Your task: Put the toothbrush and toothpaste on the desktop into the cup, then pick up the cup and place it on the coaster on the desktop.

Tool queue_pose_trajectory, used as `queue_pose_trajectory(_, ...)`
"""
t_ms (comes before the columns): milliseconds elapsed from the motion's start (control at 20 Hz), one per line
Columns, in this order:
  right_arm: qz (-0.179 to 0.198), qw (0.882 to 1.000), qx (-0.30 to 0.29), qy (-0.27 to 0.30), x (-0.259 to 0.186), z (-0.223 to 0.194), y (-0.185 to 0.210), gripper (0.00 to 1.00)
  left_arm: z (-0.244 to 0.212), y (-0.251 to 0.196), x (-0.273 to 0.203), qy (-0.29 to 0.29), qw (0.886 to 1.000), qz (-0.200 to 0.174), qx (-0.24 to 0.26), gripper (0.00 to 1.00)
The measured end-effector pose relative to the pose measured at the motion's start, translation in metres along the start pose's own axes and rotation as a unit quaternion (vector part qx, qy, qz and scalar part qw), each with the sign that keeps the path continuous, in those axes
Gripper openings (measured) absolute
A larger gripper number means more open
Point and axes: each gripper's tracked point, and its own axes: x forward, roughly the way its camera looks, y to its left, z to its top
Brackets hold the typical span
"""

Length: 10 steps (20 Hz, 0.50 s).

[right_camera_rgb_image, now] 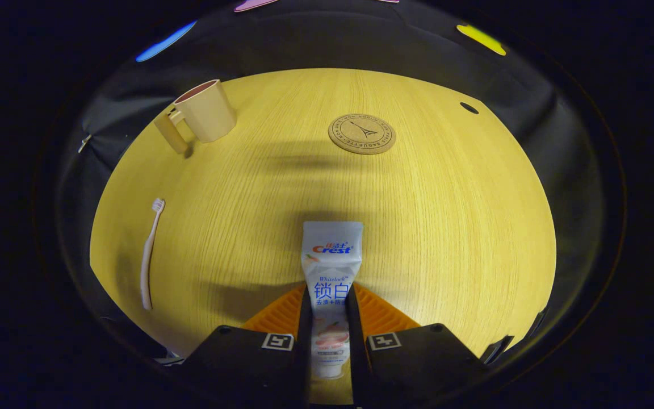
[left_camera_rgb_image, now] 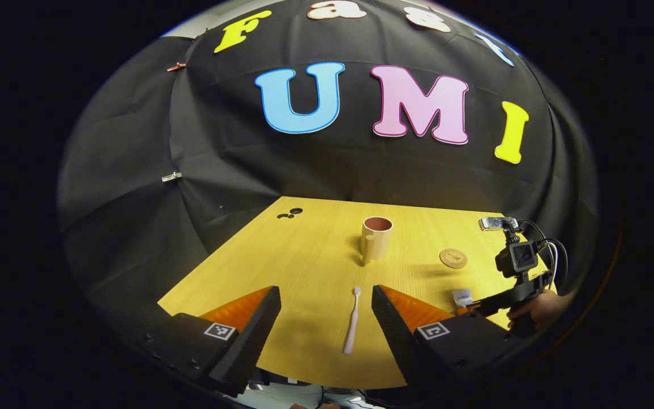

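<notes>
Both fingers of the right gripper (right_camera_rgb_image: 327, 318) press on the toothpaste (right_camera_rgb_image: 331, 267), which lies flat on the yellow counter (right_camera_rgb_image: 446, 227), its crimped end pointing toward the coaster (right_camera_rgb_image: 361, 134). Spread wide apart, the left gripper's (left_camera_rgb_image: 325, 309) fingers hold nothing; the toothbrush (left_camera_rgb_image: 352, 321) lies between them. Farther off stands the cup (left_camera_rgb_image: 376, 237), upright, well apart from the coaster.

A beige cup (right_camera_rgb_image: 205, 111) with a reddish inside, a pale pink toothbrush (right_camera_rgb_image: 149, 253), a white toothpaste tube (right_camera_rgb_image: 331, 258).
</notes>
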Motion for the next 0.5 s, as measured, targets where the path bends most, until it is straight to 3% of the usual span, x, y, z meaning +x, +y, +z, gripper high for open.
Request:
queue_pose_trajectory(200,0.006,1.0,0.003,0.002,-0.007,-0.001,-0.007,0.28,-0.004,-0.003,0.007,0.006,1.0,-0.011,0.008,1.0)
queue_pose_trajectory(500,0.021,0.998,-0.009,-0.063,-0.043,0.031,-0.024,0.28,-0.026,-0.004,0.035,0.045,0.998,-0.036,-0.019,1.0)
